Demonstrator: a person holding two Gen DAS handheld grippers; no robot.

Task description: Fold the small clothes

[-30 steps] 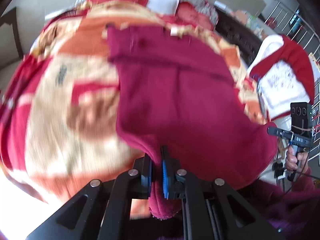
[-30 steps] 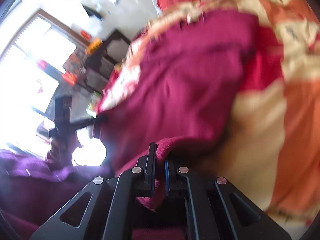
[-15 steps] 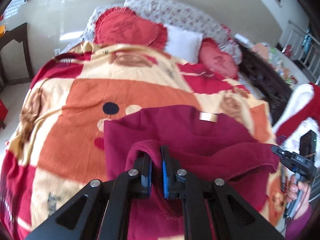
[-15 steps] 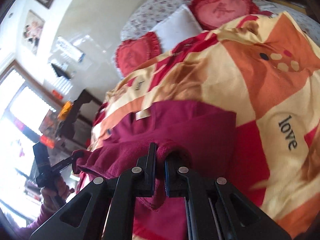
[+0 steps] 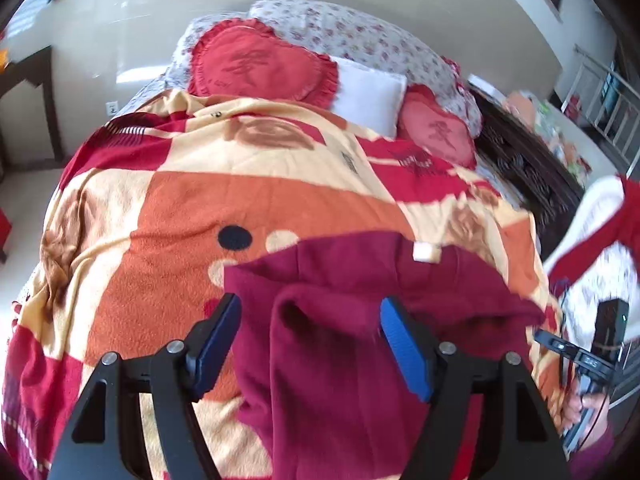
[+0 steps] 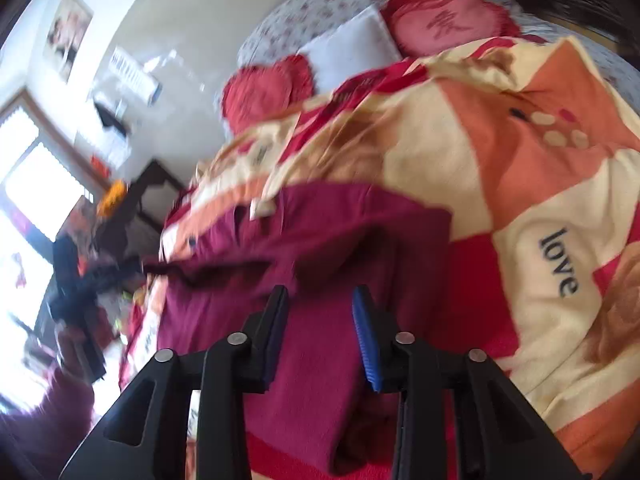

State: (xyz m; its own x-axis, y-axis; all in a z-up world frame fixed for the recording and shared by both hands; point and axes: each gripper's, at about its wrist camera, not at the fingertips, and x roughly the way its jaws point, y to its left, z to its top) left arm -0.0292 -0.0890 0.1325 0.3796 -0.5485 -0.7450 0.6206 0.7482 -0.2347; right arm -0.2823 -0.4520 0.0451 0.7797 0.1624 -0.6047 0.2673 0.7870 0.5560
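A maroon fleece garment [image 5: 340, 344] lies folded over on itself on the orange, cream and red blanket [image 5: 168, 216], with a white label [image 5: 426, 251] at its far edge. My left gripper [image 5: 310, 320] is open, its blue pads either side of the folded-over hem. My right gripper [image 6: 320, 312] is open too, just above the garment [image 6: 312, 344] near its right side. The right gripper also shows in the left wrist view [image 5: 588, 364], held in a hand at the far right. The left gripper shows blurred in the right wrist view [image 6: 92, 276].
Two red heart cushions [image 5: 260, 64] and a white pillow [image 5: 368, 92] lie at the head of the bed. A white and red garment [image 5: 600, 240] hangs at the right. A dark wooden chest [image 5: 524, 168] stands beside the bed, and dark furniture [image 6: 152, 196] by the window.
Both grippers carried the garment's near hem up and over toward the far edge, then opened and let it go. The garment now lies doubled over.
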